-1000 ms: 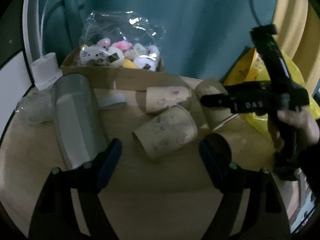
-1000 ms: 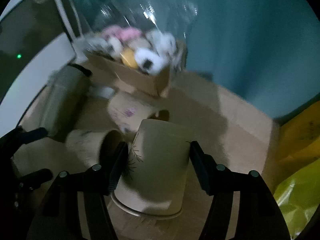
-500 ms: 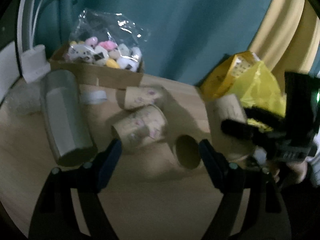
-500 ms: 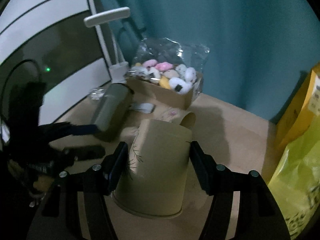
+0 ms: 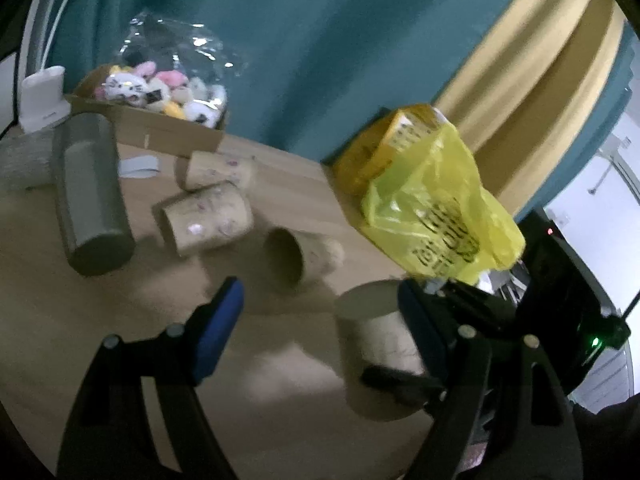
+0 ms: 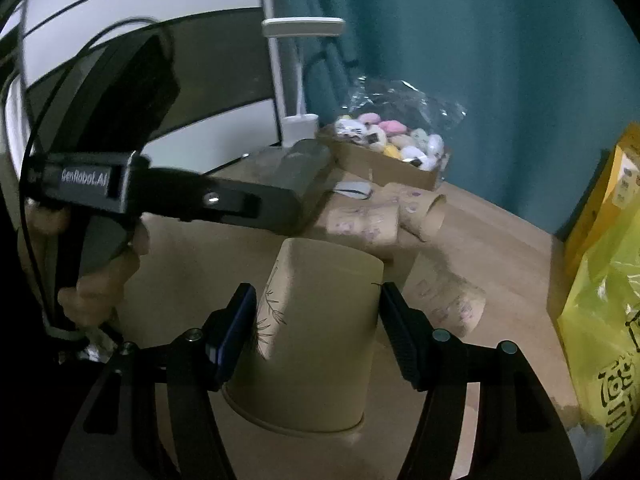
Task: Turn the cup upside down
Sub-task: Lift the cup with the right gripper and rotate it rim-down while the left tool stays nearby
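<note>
My right gripper [image 6: 318,334] is shut on a tan paper cup [image 6: 312,344], held upside down with its rim at the wooden table [image 6: 500,248]. The same cup [image 5: 372,344] shows at the lower right of the left wrist view, with the right gripper's fingers around it. My left gripper [image 5: 320,320] is open and empty above the table, left of that cup. Three more paper cups lie on their sides: one [image 5: 300,260] with its mouth toward me, two [image 5: 204,224] [image 5: 216,168] further back.
A grey cylinder [image 5: 88,196] lies at the left. A cardboard box of plush toys [image 5: 160,100] stands at the back by a white lamp base [image 5: 42,96]. A yellow plastic bag [image 5: 432,196] stands at the right against the teal curtain.
The right gripper has carried the inverted cup down to the right side of the table. The left gripper's view has swung right, so the lying cups now sit further left.
</note>
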